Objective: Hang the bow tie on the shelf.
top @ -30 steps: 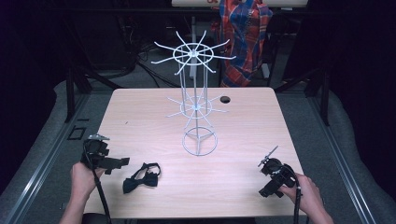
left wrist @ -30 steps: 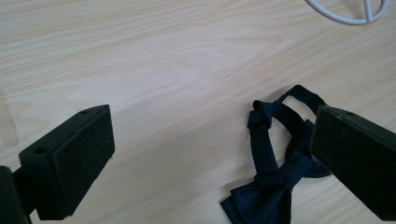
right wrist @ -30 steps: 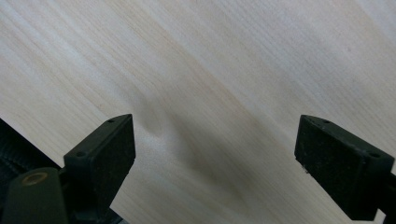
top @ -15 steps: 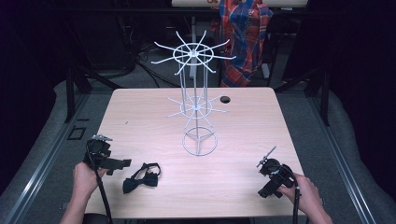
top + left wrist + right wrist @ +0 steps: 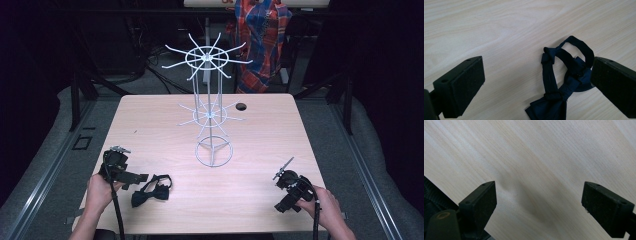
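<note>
Now the left claw (image 5: 135,177) sits a touch nearer the dark navy fabric bow tie (image 5: 151,190) than it did a second ago, having crept along the pale wooden tabletop (image 5: 260,150) toward it. Its jaws stand wide apart with nothing between them yet; in the left gripper view the bow tie (image 5: 564,85) lies flat on the wood, its strap loop just beside the right-hand jaw. That small advance suggests a pickup is being lined up, probably to hang the tie on the white wire carousel rack (image 5: 210,115) standing mid-table, well apart from it. The right claw (image 5: 286,172), near the front right corner, has barely shifted and is likewise spread wide and empty over bare wood.
</note>
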`<state>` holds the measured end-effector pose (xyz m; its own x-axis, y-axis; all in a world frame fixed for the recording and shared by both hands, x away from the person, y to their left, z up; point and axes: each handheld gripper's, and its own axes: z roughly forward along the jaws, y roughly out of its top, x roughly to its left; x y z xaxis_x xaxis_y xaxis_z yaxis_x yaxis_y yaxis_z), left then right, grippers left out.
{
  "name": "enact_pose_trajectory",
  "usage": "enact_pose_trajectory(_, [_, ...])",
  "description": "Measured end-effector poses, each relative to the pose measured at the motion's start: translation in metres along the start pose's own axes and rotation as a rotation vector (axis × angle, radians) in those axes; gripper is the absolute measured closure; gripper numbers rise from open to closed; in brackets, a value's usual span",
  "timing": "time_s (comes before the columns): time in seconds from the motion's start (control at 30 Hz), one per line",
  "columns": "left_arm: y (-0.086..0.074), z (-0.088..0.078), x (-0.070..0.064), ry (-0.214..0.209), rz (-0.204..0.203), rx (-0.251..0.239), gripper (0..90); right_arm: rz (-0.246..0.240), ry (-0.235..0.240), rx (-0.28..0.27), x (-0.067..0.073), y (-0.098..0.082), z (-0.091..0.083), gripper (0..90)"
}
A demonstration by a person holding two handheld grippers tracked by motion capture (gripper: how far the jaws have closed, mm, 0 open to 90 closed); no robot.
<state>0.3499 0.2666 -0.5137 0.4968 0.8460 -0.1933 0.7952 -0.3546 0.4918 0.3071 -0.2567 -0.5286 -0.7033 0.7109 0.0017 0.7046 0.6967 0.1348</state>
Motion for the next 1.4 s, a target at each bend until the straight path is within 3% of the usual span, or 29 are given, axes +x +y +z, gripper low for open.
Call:
enact_pose_trajectory(0.5, [0.011,0.012,-0.013,0.064,-0.01,0.018,0.7,-0.016,0.013,-0.007,-0.004,-0.005,0.0,12.6])
enact_pose_trajectory(0.67, [0.013,0.024,-0.021,0.058,0.019,0.075,1.5,-0.03,0.015,-0.005,-0.001,-0.001,0.0,12.7])
enact_pose_trajectory(0.8, [0.014,0.028,-0.021,0.049,-0.005,0.08,13.2,-0.031,0.018,0.0,-0.001,0.0,0.002,12.9])
enact_pose_trajectory(1.07, [0.02,0.033,-0.017,0.041,-0.051,0.067,15.0,-0.046,0.013,0.016,-0.001,0.001,0.002,13.0])
enact_pose_trajectory(1.23, [0.022,0.04,-0.02,0.033,-0.035,0.109,20.7,-0.052,0.012,0.025,-0.002,0.0,0.003,13.3])
enact_pose_trajectory(1.4, [0.023,0.046,-0.024,0.039,0.001,0.161,32.3,-0.04,0.014,0.016,-0.001,-0.002,0.004,13.3])
